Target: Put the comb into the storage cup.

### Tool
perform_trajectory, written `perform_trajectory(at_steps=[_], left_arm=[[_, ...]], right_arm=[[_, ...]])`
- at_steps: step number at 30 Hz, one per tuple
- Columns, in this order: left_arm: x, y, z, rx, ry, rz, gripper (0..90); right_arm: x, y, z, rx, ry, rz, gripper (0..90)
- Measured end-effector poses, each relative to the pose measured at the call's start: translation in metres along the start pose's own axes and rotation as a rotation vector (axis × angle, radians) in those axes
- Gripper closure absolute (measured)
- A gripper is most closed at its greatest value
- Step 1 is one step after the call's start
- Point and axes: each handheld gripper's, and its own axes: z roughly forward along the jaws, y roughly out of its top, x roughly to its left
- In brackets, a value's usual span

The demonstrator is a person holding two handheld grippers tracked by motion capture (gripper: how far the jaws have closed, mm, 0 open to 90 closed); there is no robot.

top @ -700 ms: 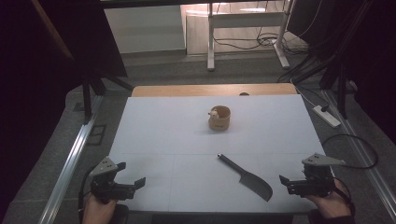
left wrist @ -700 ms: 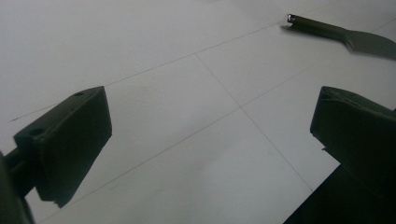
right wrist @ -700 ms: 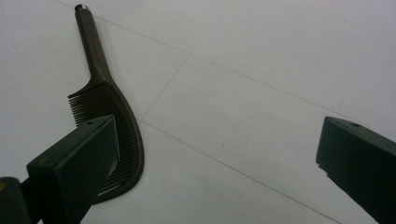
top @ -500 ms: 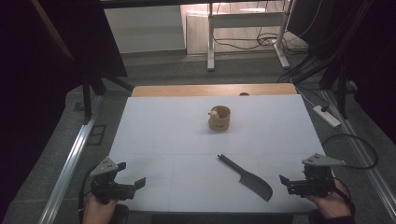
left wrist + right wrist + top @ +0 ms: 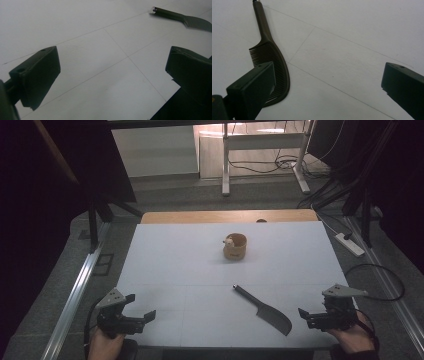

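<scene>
A dark brown comb (image 5: 265, 311) with a long handle lies flat on the white table (image 5: 175, 260), front right of centre. In the right gripper view the comb (image 5: 272, 60) shows its fine teeth and sits just beyond the left jaw. My right gripper (image 5: 305, 316) rests at the front right corner, open and empty, a short way right of the comb. At the front left corner my left gripper (image 5: 142, 307) is open and empty too. Its own view shows the left gripper (image 5: 112, 75) over bare table, with the comb (image 5: 180, 17) far off at the upper right.
A small round wooden holder (image 5: 234, 246) with something pale on its rim stands at the table's middle. A wooden board (image 5: 200, 216) runs along the far edge. Cables and a power strip (image 5: 350, 244) lie on the floor to the right.
</scene>
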Motion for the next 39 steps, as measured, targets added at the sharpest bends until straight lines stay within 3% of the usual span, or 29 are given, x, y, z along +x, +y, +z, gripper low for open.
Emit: perform_trajectory(at_steps=[30, 39], left_arm=[[0.002, 0.000, 0.000, -0.002, -0.010, -0.017, 0.9], [0.002, -0.001, -0.001, -0.004, -0.009, -0.023, 1.1]], right_arm=[[0.003, 0.006, 0.005, 0.017, 0.078, -0.029, 0.0], [0.010, 0.011, 0.011, 0.029, 0.109, -0.080, 0.0]])
